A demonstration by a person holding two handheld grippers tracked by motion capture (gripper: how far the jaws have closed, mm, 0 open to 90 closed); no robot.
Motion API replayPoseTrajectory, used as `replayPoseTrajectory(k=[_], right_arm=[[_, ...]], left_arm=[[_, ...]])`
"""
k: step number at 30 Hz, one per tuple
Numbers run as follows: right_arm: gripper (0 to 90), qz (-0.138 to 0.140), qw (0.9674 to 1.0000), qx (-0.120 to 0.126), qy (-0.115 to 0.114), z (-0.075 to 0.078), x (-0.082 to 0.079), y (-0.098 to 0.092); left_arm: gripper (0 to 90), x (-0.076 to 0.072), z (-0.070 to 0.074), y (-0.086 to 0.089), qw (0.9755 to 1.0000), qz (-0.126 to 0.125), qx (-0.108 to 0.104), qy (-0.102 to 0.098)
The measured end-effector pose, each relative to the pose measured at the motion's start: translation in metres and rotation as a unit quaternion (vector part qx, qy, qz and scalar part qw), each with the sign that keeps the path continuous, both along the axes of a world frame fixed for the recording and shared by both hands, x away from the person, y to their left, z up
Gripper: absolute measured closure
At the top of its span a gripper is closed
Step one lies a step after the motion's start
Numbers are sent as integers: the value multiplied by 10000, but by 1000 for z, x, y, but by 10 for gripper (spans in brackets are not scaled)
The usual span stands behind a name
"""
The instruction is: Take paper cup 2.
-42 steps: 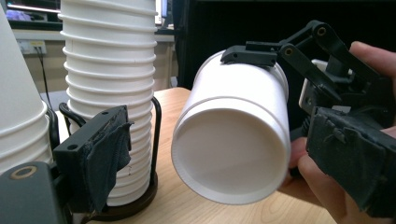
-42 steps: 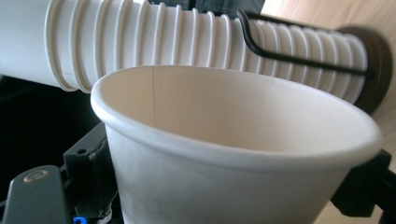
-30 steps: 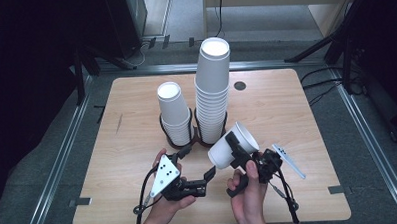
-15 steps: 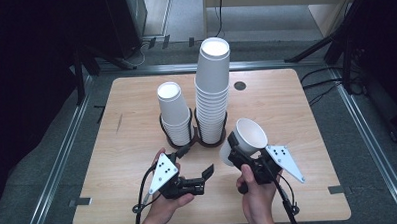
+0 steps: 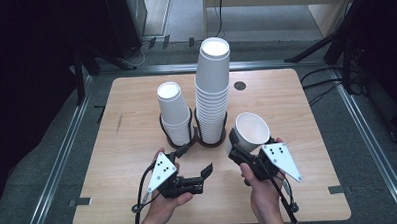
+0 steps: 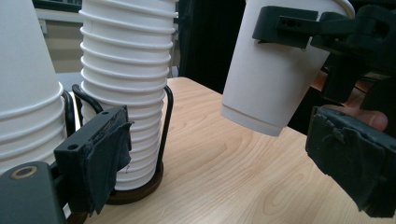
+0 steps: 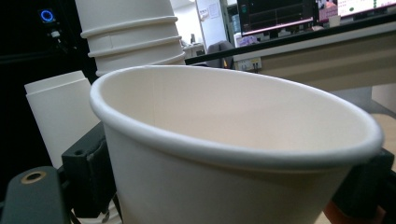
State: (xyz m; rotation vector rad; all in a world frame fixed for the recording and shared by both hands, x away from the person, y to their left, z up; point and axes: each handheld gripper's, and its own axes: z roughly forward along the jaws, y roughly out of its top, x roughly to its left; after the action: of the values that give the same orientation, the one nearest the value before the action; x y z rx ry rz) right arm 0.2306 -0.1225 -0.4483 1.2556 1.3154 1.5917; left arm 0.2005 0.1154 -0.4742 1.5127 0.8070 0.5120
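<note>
Smooth tapered white paper cup

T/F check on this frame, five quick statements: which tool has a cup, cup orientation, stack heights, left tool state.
1. The right tool grips a single white paper cup. True.
2. That cup is held mouth down. False: its mouth faces up, tilted somewhat, and its base hangs above the table in the left gripper view.
3. The tall stack stands to the right of the short stack in the high view, each in a dark wire holder. True.
4. The left tool is clamped on the short stack. False: its jaws stand open with nothing between them, near the holders.
5. Both stacks are equally high. False: the right-hand one is clearly taller.
</note>
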Motion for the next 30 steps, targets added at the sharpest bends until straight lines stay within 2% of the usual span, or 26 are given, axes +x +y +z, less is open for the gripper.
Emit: replayPoseTrajectory(k=[6,13,20,24,30], right_arm=[[124,-83,9992,-342,-169,-3,7,-4],[124,-127,9977,-584,-324,-7,16,-8],[124,-136,9968,-743,-281,-14,31,-16],[124,-170,9959,-847,-279,-19,43,-25],[124,-284,9954,-893,-210,-27,58,-38]], left_arm=[[72,1,-1,0,10000,6,21,32],[72,2,-1,2,10000,36,-15,57],[72,2,0,6,9999,88,-35,67],[72,1,2,5,9999,122,76,-21],[72,1,1,4,9999,121,77,10]])
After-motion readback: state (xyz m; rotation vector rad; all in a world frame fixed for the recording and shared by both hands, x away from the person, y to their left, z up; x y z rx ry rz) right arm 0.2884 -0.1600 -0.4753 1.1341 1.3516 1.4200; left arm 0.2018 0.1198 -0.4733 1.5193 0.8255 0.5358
